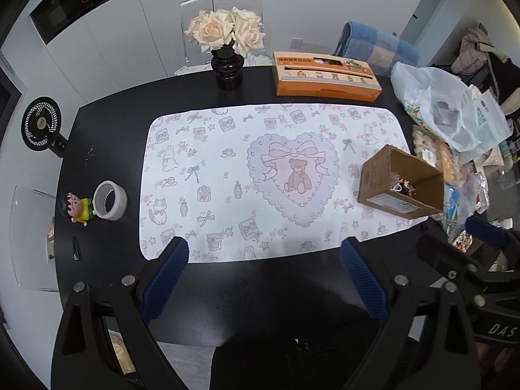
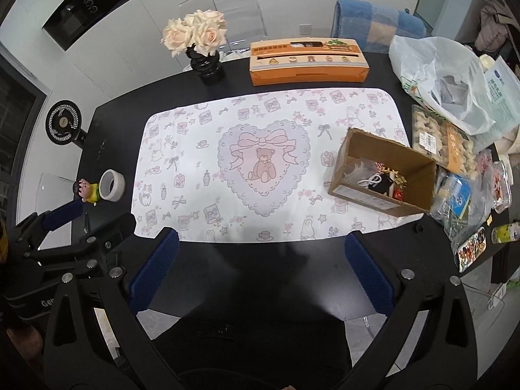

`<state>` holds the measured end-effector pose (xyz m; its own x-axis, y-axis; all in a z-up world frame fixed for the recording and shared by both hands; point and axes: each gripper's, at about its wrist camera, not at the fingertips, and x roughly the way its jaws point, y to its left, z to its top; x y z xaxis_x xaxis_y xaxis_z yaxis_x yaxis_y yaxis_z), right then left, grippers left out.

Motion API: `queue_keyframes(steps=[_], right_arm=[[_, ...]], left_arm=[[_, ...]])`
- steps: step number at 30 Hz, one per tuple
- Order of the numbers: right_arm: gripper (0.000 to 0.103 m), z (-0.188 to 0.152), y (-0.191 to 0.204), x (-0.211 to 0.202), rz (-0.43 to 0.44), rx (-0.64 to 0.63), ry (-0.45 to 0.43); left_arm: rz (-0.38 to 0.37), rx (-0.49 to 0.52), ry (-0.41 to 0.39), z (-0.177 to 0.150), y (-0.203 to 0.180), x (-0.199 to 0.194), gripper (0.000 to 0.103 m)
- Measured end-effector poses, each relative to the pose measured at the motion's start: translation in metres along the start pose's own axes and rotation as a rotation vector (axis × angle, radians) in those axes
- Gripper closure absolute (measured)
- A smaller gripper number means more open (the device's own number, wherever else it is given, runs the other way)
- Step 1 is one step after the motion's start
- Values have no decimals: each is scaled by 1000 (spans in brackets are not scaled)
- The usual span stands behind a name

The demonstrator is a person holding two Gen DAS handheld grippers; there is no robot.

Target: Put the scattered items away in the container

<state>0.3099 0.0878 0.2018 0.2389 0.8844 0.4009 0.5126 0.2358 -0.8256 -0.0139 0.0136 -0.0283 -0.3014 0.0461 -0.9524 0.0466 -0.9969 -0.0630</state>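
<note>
At the far left a small black fan stands off the edge of the black worktop. Just inside that edge a cartoon figurine leans against a roll of grey tape. My left hand-held gripper hangs over the near edge with its blue fingers spread wide and nothing between them. In front of it lies a white printed mat with a bear in a heart at its middle; the mat's open surface carries no loose items. Behind the mat stand a black vase of cream roses and an orange carton. My right hand-held gripper is likewise spread and empty. On the mat's right end sits the open cardboard box, with small items lying inside it. Right of the box, plastic bags and snack packs crowd the worktop.
</note>
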Motion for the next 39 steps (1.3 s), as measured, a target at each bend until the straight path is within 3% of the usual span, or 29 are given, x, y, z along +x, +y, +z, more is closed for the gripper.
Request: queue_keyframes(steps=[7,20,39], right_arm=[[0,-1,-30,-8,-34,42,10],[0,-2,-76,-15,-167,105,32],[0,-6,-75,-8,-151,120,49]], left_arm=[[-22,33,11,1,-28,2,9],[-160,54,74,-3,-58,14,9],[-145,87,78,-5,-57,14,9]])
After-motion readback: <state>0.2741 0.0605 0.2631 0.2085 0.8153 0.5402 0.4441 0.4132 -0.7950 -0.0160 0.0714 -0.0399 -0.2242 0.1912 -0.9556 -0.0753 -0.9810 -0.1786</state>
